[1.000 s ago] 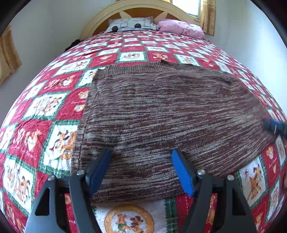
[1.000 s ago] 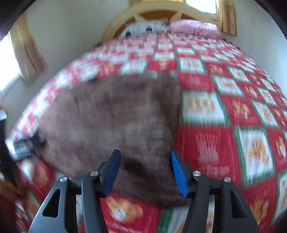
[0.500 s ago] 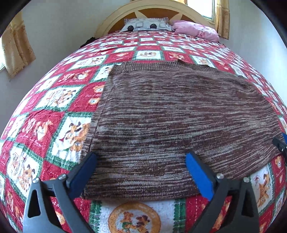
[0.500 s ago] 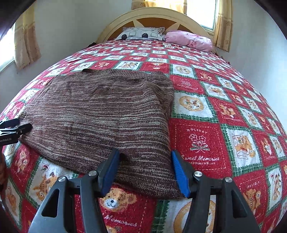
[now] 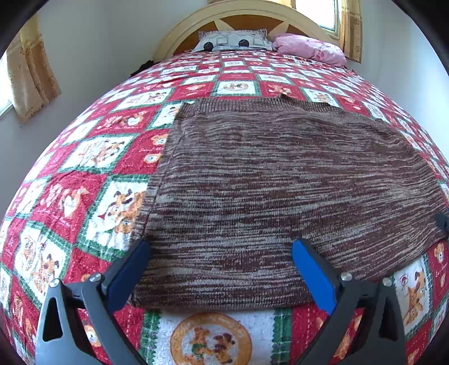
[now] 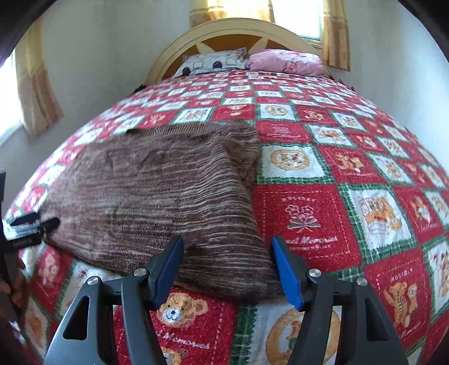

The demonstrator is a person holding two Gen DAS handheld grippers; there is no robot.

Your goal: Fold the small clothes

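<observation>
Tongs of the left hand (image 5: 219,250) stood open at the near edge of the frame, the 2 blue-padded fingers (image 5: 311,269) spread wide and holding nothing, poised over the near left corner of a brown marled knitted garment (image 5: 280,191). Tongs of the right hand (image 6: 227,258) were likewise open and empty, 2 blue fingers (image 6: 286,269) straddling the garment's near right corner (image 6: 224,269); contact with the knit could not be told in either view.

The garment lay spread flat on a bed, its near hem close to the foot end and its far hem reaching toward the middle of the bed. In the right wrist view its right side showed a raised, rumpled fold (image 6: 238,151) near the far corner. Beneath it lay a red, white and green checked bedspread (image 6: 350,174) printed with teddy bears and the words "Holiday" and "Sweet Memories".

At the left margin of the right wrist view, the dark tips of the other tongs (image 6: 31,224) appeared just beside the garment's left edge.

Farther back, 2 pillows rested against an arched wooden headboard (image 5: 244,14): 1 grey patterned pillow (image 5: 233,40) and 1 pink pillow (image 5: 308,49) to its right. Yellow curtains (image 6: 36,92) hung at the windows on the pale walls behind.
</observation>
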